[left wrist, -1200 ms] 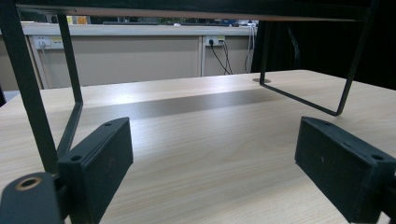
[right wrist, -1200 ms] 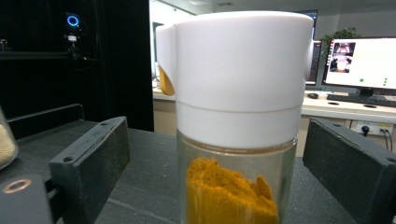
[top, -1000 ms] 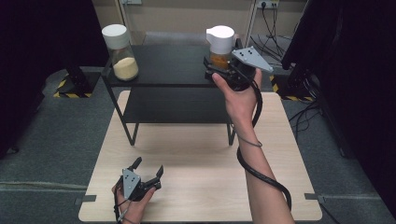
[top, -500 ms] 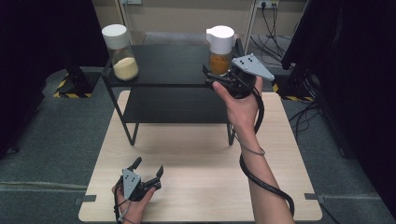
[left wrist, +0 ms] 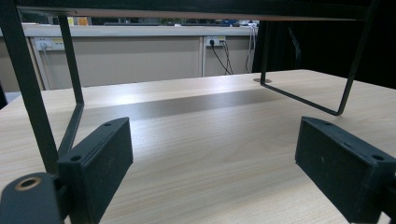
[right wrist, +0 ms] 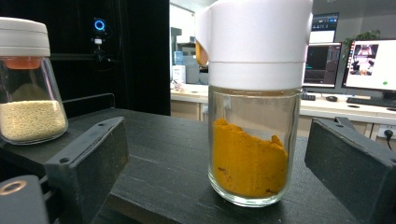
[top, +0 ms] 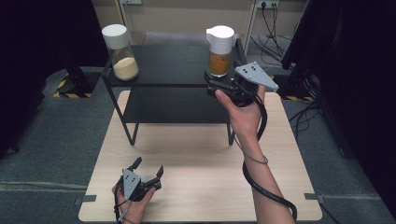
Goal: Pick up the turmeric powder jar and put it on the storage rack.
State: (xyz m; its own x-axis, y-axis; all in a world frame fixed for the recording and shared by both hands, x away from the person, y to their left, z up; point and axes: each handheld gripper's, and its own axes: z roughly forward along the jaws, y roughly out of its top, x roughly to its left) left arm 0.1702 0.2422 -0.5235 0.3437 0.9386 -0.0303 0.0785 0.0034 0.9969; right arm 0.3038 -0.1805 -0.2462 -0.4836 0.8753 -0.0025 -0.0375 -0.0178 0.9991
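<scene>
One orange jar (right wrist: 253, 116) upright, spout left, tongs (right wrist: 215, 163) wide

Right claw (top: 215, 86) raised, jaws apart; left claw (top: 148, 169) low, agape.

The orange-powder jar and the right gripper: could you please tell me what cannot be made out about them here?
- Orange-powder jar: lid top cut off by the upper edge in the right gripper view.
- Right gripper: jaws mostly hidden by its own body and the hand in the high view.
- Jar's spout: faces away.
</scene>
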